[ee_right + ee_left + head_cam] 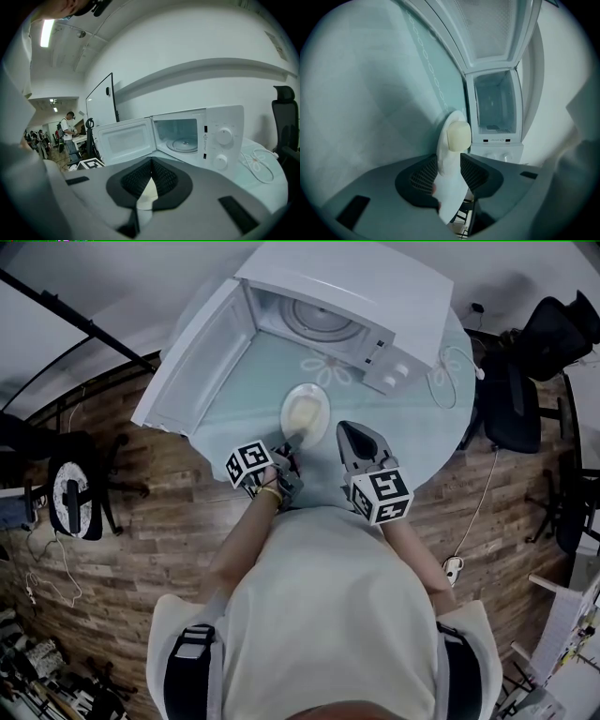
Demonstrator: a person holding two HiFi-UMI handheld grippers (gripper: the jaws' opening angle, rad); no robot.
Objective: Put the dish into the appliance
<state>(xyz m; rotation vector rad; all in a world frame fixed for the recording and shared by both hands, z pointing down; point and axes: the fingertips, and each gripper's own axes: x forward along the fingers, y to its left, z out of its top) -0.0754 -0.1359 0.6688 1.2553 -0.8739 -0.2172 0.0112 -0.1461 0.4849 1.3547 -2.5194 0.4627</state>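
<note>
A white plate [320, 396] with a pale yellow block of food [302, 412] sits over the round glass table, just in front of the white microwave [361, 282]. The microwave's door [192, 362] is swung open to the left, and the glass turntable [319, 324] shows inside. My left gripper [289, 439] is shut on the plate's near rim. In the left gripper view the plate [448, 187] stands edge-on between the jaws, the food [458, 136] on it. My right gripper [352, 433] is shut on nothing, right of the plate. Its view faces the microwave [220, 136].
A white cable [452, 381] lies on the glass table [427, 427] right of the microwave. Black office chairs stand at the right [534, 381] and the left [73, 498] on the wooden floor. A person [70, 124] stands far off in the right gripper view.
</note>
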